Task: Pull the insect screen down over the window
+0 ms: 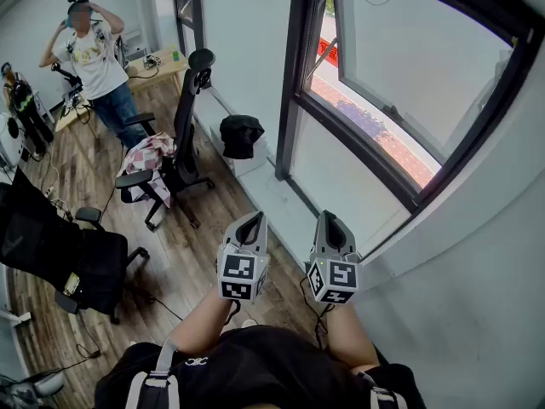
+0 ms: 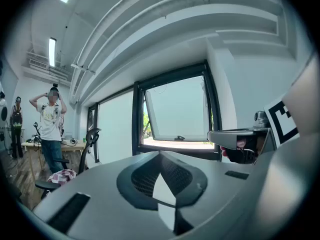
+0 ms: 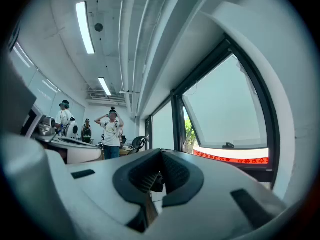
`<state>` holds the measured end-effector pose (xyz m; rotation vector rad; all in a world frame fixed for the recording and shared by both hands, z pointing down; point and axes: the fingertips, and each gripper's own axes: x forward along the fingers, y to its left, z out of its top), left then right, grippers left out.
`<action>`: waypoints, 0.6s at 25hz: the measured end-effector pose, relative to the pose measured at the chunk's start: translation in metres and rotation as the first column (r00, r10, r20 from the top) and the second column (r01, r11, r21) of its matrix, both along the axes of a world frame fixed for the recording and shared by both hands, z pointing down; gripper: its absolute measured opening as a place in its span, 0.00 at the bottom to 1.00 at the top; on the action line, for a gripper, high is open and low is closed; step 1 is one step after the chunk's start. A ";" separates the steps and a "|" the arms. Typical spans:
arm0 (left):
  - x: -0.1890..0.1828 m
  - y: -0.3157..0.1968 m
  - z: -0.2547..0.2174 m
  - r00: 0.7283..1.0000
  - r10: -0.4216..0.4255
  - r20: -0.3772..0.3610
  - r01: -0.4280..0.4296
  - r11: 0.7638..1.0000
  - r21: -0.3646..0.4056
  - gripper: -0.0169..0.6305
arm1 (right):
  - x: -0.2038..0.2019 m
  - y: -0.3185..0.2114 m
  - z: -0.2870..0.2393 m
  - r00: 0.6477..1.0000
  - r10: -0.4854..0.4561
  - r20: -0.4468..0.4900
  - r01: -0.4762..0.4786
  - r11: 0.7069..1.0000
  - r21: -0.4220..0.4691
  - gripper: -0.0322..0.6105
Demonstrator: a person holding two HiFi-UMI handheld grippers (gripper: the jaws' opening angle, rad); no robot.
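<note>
The window (image 1: 375,156) has a dark frame and fills the wall at the right of the head view. Its glass sash (image 1: 409,58) is tilted open outward. No insect screen shows across the opening. My left gripper (image 1: 252,221) and right gripper (image 1: 329,219) are held side by side in front of my body, below the window's lower left corner and apart from it. Both are shut with nothing between the fingers. The left gripper view looks over its closed jaws (image 2: 161,156) at the window (image 2: 175,114). In the right gripper view the closed jaws (image 3: 161,155) point past the window (image 3: 225,114).
A low white ledge (image 1: 294,216) runs under the window, with a black bag (image 1: 241,135) on it further back. A black office chair (image 1: 183,135) with cloth on it stands left of the ledge, another dark chair (image 1: 60,254) is nearer left. A person (image 1: 94,58) stands by a desk (image 1: 157,66).
</note>
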<state>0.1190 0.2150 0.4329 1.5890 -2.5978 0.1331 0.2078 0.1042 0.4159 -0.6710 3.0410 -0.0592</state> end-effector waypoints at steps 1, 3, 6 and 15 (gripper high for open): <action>0.001 0.002 0.000 1.000 0.000 0.001 0.000 1.000 -0.002 0.05 | 0.001 0.003 0.000 1.000 -0.002 -0.002 0.002 1.000 0.002 0.05; 0.004 0.005 0.000 1.000 0.000 0.002 0.000 1.000 -0.004 0.05 | 0.002 0.007 -0.001 1.000 -0.008 -0.005 0.008 1.000 0.006 0.05; 0.005 0.007 -0.001 1.000 0.001 0.006 -0.001 1.000 -0.002 0.05 | 0.001 0.010 0.000 1.000 -0.014 -0.007 0.014 1.000 0.006 0.05; -0.008 0.013 -0.003 1.000 0.006 0.015 -0.006 1.000 0.009 0.05 | -0.012 0.024 -0.008 1.000 -0.012 0.006 0.012 0.995 0.096 0.06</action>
